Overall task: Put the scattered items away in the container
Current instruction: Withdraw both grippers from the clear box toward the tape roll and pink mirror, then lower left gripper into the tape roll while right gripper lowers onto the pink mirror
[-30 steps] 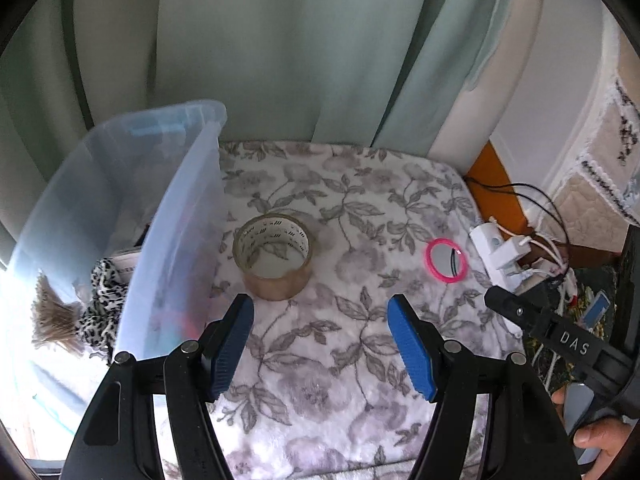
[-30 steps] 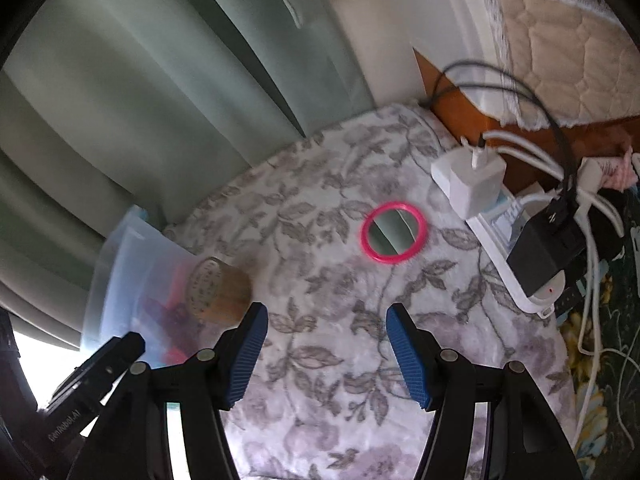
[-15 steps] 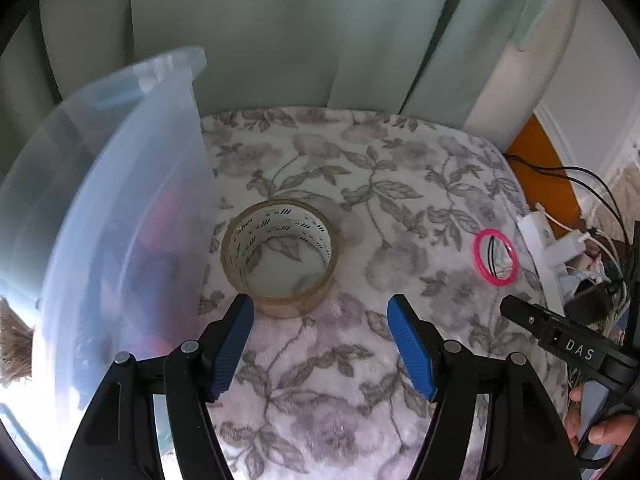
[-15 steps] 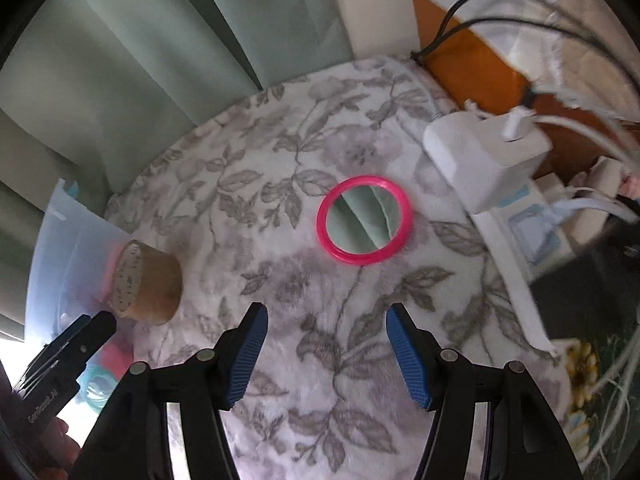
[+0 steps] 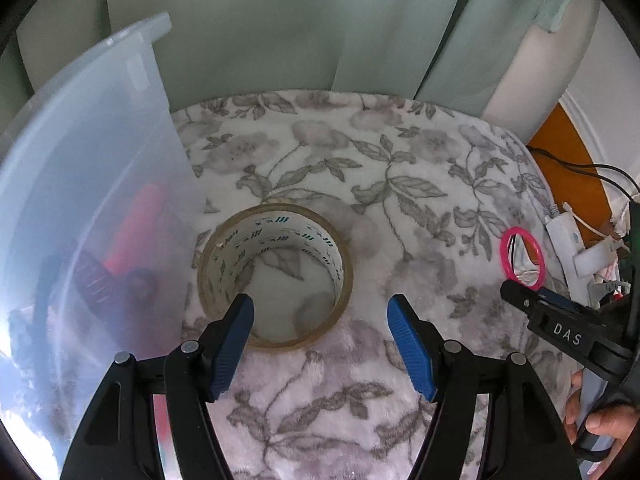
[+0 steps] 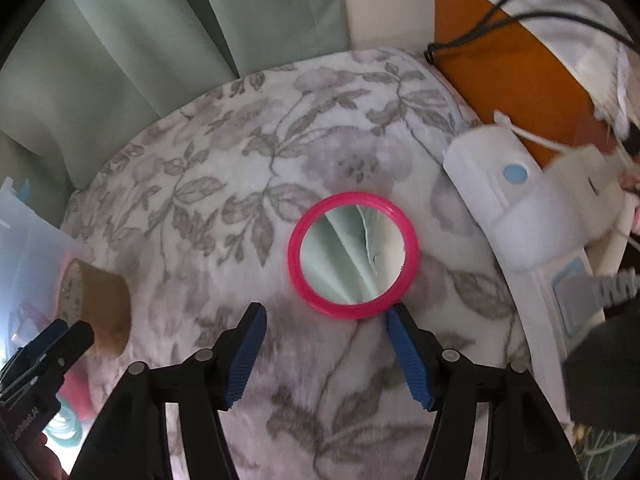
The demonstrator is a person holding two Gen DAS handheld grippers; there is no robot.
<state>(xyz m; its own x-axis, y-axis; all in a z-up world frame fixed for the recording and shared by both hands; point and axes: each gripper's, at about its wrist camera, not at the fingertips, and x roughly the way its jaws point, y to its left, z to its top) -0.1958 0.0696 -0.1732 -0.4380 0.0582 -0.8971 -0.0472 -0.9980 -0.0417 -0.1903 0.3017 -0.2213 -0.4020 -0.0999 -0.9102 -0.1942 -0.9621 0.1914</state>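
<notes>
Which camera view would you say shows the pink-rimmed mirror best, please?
The right wrist view: the pink-rimmed mirror lies large and near the middle, its whole rim and the curtain reflected in its glass visible. In the left wrist view the same mirror is small, squeezed at the right edge, with the right hand-held gripper's tip covering its lower rim.

Brown tape roll (image 5: 275, 278), pink-rimmed mirror (image 6: 353, 255), grey floral cloth (image 5: 360, 168), blue-padded hand-held gripper (image 5: 320, 354).

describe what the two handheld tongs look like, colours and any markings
Both are alike: black plastic frames with silver pivot pins and two ribbed blue pads. The left tongs and the right tongs match. Seen from the left camera, the right one's black finger carries white letters "DAS".
</notes>
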